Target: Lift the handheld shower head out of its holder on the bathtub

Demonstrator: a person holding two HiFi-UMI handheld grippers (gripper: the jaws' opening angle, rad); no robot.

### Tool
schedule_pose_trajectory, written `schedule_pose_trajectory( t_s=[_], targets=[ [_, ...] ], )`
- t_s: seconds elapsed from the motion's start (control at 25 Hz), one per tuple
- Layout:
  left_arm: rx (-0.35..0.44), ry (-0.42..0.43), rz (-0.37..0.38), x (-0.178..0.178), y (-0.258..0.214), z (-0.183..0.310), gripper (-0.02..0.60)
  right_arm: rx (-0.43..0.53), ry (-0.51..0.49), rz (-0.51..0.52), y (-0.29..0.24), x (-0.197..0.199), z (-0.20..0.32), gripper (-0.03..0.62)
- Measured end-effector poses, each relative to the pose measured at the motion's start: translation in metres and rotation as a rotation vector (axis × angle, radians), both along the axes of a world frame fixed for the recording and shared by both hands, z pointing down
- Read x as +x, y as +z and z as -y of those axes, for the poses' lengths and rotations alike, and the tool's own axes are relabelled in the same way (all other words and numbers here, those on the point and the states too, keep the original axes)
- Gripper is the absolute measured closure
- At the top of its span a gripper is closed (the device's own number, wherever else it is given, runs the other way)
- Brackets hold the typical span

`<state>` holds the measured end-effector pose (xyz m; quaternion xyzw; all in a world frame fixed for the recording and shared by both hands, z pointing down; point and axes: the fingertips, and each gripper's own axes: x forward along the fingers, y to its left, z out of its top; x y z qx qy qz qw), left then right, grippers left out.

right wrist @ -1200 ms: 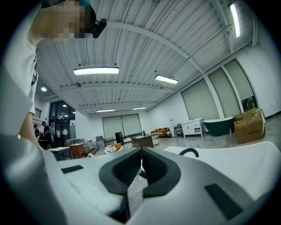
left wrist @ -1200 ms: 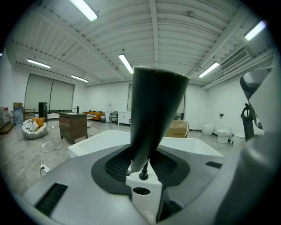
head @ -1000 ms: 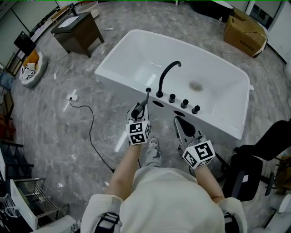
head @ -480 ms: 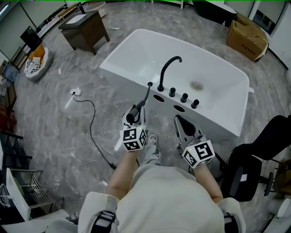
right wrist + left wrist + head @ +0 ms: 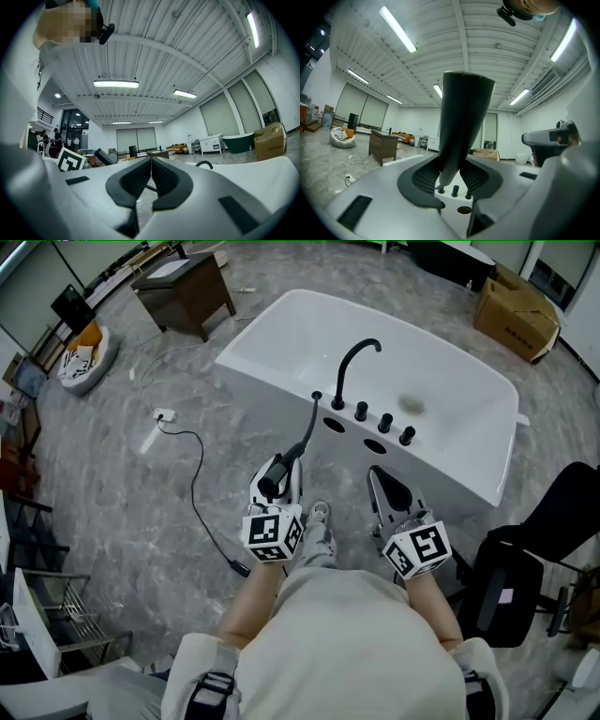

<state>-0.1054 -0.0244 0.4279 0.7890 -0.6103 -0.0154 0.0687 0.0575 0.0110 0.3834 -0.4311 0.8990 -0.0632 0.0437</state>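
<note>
Left tongs clench the black shower head at frame centre, over open floor just clear of the bathtub rim. Its long axis stands upright, wide end up, hose trailing to the rim. Right tongs are pinched together, empty.

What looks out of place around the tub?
The shower head is off the tub, clamped in the left gripper, its hose stretched back to the rim. A loose cable trails across the floor. Nothing looks spilled or broken.

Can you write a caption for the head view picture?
The left hand-held gripper holds the black shower head, hose trailing to the white bathtub; right hand-held gripper shut, empty.
</note>
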Motion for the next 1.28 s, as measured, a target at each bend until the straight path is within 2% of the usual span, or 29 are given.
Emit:
schedule_pose_trajectory(
  t_s=[0.48,0.84,1.12,1.28],
  targets=[
    [0.049,0.015,-0.050,0.000,-0.024,-0.049,0.439,-0.007,-0.001,0.005,0.003,0.003,-0.020,0.574],
    [0.037,-0.006,-0.062,-0.012,-0.021,-0.053,0.439,-0.023,-0.015,0.006,0.007,-0.004,-0.017,0.574],
    [0.037,-0.008,-0.067,-0.015,-0.021,-0.051,0.439,-0.034,0.040,-0.010,0.012,0.001,-0.011,0.574],
    [0.034,-0.003,-0.076,-0.013,-0.020,-0.048,0.439,-0.037,0.039,-0.011,0.013,0.001,-0.008,0.574]
  ],
)
